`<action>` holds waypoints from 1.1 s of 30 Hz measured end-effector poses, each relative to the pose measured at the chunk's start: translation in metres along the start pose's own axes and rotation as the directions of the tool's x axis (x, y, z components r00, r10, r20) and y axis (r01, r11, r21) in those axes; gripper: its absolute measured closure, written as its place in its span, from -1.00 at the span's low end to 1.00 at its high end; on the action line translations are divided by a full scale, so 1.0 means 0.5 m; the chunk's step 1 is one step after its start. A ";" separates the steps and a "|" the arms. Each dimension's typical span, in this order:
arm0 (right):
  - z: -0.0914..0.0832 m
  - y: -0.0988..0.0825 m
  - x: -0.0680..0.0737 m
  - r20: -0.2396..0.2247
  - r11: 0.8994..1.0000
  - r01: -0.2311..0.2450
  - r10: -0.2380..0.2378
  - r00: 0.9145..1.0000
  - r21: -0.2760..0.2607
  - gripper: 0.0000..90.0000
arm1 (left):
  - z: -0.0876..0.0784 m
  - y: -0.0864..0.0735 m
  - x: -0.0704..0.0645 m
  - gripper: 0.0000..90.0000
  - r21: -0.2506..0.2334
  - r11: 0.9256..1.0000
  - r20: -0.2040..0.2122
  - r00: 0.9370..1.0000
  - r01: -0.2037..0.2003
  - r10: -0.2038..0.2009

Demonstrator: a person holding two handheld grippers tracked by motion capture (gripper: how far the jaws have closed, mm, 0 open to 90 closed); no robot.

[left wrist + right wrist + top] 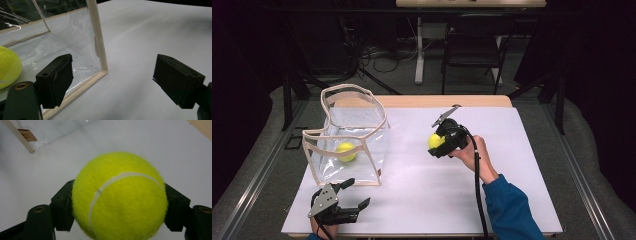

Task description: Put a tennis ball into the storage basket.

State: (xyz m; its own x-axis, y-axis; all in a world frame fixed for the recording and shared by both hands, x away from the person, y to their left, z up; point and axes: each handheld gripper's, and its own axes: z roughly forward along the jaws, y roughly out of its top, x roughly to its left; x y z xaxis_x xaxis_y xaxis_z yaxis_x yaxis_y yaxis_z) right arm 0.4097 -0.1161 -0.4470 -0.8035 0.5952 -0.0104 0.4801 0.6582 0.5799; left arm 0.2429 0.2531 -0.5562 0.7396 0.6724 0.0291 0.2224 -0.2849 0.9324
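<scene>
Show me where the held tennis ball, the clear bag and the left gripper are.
held tennis ball (120, 195), right gripper view, felt near its seam.
clear bag (384, 120), high view, cream rim.
left gripper (355, 194), high view, midway between its open fingertips.

Light falls from above onto the white desk top (452, 190), which glows bright while the room beyond and to both sides sinks into near black. The high view is soft and slightly grainy. Glare streaks the clear plastic bag with cream trim (362, 125), most strongly in the left gripper view. Faint soft shadows lie under the bag's near edge. In the right gripper view the fuzzy yellow-green tennis ball (120, 197) is evenly lit and sharp, while the desk behind it blurs.
</scene>
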 end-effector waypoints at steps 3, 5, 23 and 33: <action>-0.003 0.006 -0.001 -0.001 1.000 0.010 -0.010 1.000 -0.004 -0.42 | 0.001 0.000 0.000 -0.65 0.001 1.000 -0.002 1.000 0.003 -0.003; -0.005 0.011 -0.001 0.002 1.000 0.014 -0.014 1.000 -0.004 -0.42 | 0.001 0.000 0.000 -0.65 0.001 1.000 0.001 1.000 0.000 0.000; -0.025 0.047 -0.004 0.000 0.999 0.034 -0.034 0.999 0.003 -0.42 | 0.000 0.000 0.000 -0.65 -0.001 1.000 -0.001 1.000 0.000 0.000; -0.035 0.064 -0.015 0.000 1.000 0.030 -0.030 1.000 0.001 -0.42 | 0.001 0.000 0.001 -0.65 0.000 1.000 0.002 1.000 0.000 0.000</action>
State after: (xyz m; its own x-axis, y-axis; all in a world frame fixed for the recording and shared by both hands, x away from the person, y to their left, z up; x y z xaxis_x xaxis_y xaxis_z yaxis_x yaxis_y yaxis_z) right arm 0.4249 -0.1075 -0.4142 -0.8172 0.5756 -0.0277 0.4565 0.6759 0.5786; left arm 0.2434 0.2530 -0.5562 0.7410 0.6709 0.0285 0.2222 -0.2850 0.9324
